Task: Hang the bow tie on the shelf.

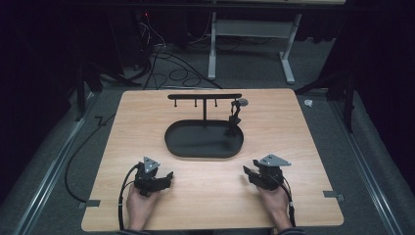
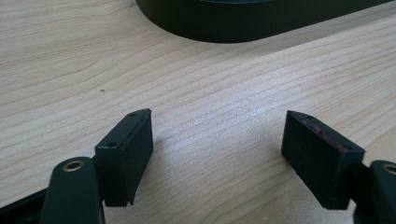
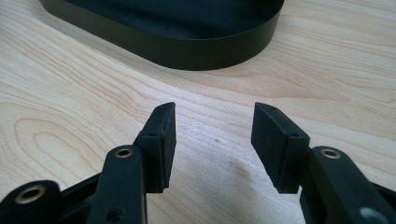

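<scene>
Nearest the person's edge of the wooden table, two hands hold the tools low over the wood. Left gripper: jaws spread wide, nothing between them, bare wood grain beneath. Right gripper: jaws parted, narrower than the left, empty too. Just beyond both, mid-table, sits the black oval tray, well apart from either tool. From its far side rises a black hook stand; a small round-headed object hangs at its right end.

Dim room, table evenly lit, soft shadows, close views sharp
</scene>
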